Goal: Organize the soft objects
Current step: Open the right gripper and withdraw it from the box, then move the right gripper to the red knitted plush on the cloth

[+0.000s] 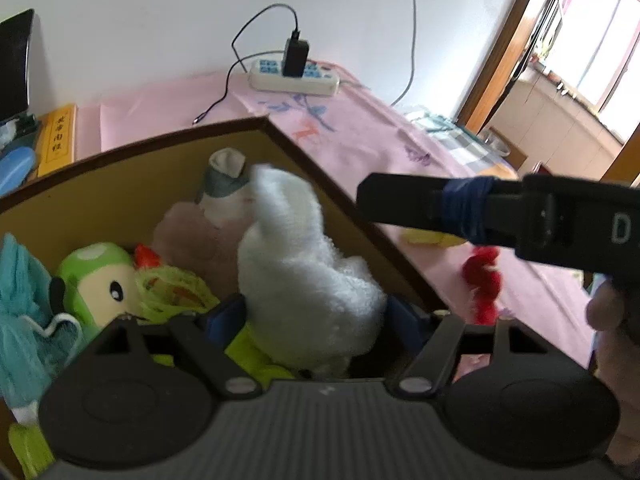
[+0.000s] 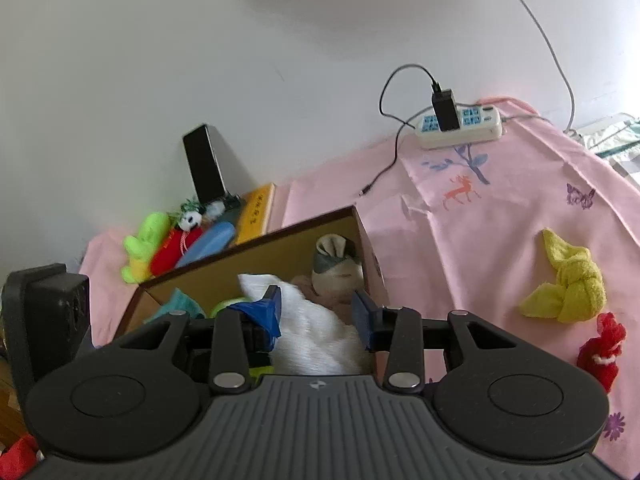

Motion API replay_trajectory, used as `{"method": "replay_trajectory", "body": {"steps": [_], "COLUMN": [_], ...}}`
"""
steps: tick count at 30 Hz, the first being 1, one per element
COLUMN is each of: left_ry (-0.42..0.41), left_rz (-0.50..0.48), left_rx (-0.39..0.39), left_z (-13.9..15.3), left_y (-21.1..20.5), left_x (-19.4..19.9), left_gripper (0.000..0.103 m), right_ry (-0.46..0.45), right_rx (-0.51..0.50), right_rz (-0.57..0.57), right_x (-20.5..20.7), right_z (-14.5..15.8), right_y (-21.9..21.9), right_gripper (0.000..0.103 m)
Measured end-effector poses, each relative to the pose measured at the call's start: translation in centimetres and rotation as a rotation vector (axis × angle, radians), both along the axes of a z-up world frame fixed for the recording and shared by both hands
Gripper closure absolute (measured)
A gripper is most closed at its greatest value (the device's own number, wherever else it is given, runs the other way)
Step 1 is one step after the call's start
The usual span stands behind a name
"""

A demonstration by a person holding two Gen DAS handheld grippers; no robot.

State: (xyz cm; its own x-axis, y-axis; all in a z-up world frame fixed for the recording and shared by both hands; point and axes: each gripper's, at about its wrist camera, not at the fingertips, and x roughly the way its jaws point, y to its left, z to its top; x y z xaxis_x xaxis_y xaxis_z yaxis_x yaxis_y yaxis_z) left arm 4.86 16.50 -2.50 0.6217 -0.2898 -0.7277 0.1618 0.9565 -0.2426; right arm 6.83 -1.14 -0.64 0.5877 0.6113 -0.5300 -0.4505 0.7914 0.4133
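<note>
My left gripper (image 1: 316, 316) sits over the open cardboard box (image 1: 340, 196), its blue fingers pressed against both sides of the white fluffy cloth (image 1: 304, 272), which hangs into the box among a green plush toy (image 1: 96, 280) and a grey sock bundle (image 1: 224, 184). My right gripper (image 2: 318, 316) hovers at the same box, fingers apart with the white cloth between them, though I cannot tell whether they touch it. On the pink tablecloth (image 2: 480, 240) beside the box lie a knotted yellow towel (image 2: 568, 284) and a red knitted piece (image 2: 602, 352).
</note>
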Motion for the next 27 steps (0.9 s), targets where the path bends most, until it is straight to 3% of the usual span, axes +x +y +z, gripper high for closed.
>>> {"method": "replay_trajectory", "body": {"steps": [6, 14, 20, 27], "left_ry": [-0.083, -0.110, -0.155, -0.111], "left_rz": [0.034, 0.070, 0.018, -0.064], "left_rx": [0.053, 0.062, 0.075, 0.095], "left_z": [2.4, 4.1, 5.3, 3.8], "left_y": [0.2, 0.0, -2.2, -5.9], "left_x": [-2.6, -5.3, -7.6, -8.6], "left_gripper": [0.030, 0.030, 0.030, 0.030], "right_ry": [0.008, 0.007, 0.030, 0.073], "right_rx": [0.022, 0.014, -0.033, -0.054], "right_rz": [-0.031, -0.054, -0.092, -0.144], "right_x": [-1.0, -3.2, -4.6, -6.1], "right_z": [0.0, -0.3, -1.5, -3.2], "right_y": [-1.6, -3.3, -4.9, -7.0], "right_gripper": [0.081, 0.081, 0.081, 0.081]}}
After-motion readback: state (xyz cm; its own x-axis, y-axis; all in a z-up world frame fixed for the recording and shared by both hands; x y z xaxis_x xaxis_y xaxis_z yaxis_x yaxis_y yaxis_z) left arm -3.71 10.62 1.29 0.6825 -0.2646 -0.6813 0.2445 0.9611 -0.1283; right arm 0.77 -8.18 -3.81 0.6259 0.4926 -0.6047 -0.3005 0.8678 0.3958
